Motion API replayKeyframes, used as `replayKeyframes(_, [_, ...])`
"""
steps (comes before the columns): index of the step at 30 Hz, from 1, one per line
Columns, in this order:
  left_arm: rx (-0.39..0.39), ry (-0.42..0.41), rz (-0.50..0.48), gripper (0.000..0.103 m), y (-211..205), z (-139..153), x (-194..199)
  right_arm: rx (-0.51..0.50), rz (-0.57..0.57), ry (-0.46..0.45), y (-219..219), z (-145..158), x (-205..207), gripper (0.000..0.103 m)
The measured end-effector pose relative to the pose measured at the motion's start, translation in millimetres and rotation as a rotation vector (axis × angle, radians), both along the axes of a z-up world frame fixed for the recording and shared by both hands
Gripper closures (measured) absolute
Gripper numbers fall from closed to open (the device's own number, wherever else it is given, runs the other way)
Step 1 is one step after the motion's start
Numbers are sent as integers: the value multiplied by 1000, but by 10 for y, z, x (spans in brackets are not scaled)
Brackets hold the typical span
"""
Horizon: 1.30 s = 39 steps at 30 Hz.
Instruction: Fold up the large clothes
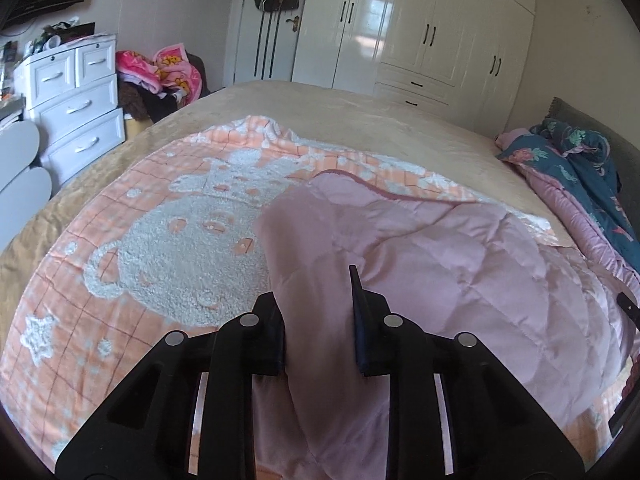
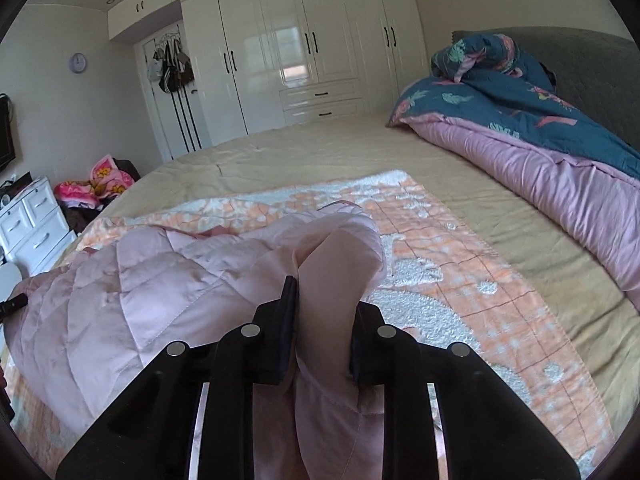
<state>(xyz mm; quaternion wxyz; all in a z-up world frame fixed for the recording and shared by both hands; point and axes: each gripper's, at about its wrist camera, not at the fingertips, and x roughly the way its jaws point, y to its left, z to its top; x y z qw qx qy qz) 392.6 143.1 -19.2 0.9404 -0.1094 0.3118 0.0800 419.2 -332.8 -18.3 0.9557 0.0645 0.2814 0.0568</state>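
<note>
Left gripper point(image 1: 318, 312), angled down from the bottom centre of its frame, is clamped on a bunched fold of the pink quilt point(image 1: 460, 264); right gripper point(image 2: 325, 320), tilted down likewise, pinches another fold of the quilt point(image 2: 168, 280). Quilt lies heaped on the orange blanket point(image 1: 120, 208), its maroon-piped edge curling at frame centre in the left view. Bare tan bed point(image 2: 320, 148) stretches beyond toward the wardrobe point(image 2: 296, 40); a blue duvet point(image 2: 520, 108) is piled at right.
</note>
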Motion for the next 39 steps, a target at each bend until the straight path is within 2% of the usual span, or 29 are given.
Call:
replayKeyframes(3, [-1, 5, 0, 86, 25, -48, 44, 3, -3, 20, 3, -108, 103, 82])
replayKeyframes(6, [10, 13, 3, 86, 27, -105, 90, 57, -13, 41, -59, -201, 159, 83])
replayKeyframes(13, [3, 43, 17, 86, 41, -302, 162, 115, -74, 133, -164, -497, 315, 85])
replayKeyframes(17, [18, 52, 22, 86, 25, -348, 191, 77, -74, 137, -115, -487, 308, 85])
replayKeyframes(23, [-4, 64, 21, 85, 64, -390, 210, 34, -81, 161, -74, -549, 325, 83])
replayKeyframes(27, [2, 69, 26, 84, 58, -380, 212, 7, -83, 175, -49, -527, 312, 78])
replayKeyframes(29, [1, 78, 29, 82, 62, -359, 201, 11, -84, 194, -63, -485, 292, 73])
replayKeyframes(30, [1, 82, 29, 80, 62, -351, 193, 16, -90, 200, -81, -459, 274, 63])
replayKeyframes(31, [1, 83, 32, 79, 71, -340, 186, 20, -98, 206, -98, -441, 258, 49])
replayKeyframes(32, [-3, 88, 39, 76, 90, -330, 169, 26, -115, 209, -127, -418, 231, 42])
replayKeyframes(34, [-11, 94, 49, 70, 123, -302, 150, 59, -134, 210, -197, -364, 172, 21])
replayKeyframes(36, [-12, 101, 54, 60, 143, -260, 124, 115, -127, 193, -254, -282, 88, 8])
replayKeyframes(39, [-19, 98, 56, 48, 145, -167, 59, 134, -123, 172, -260, -150, -31, 6])
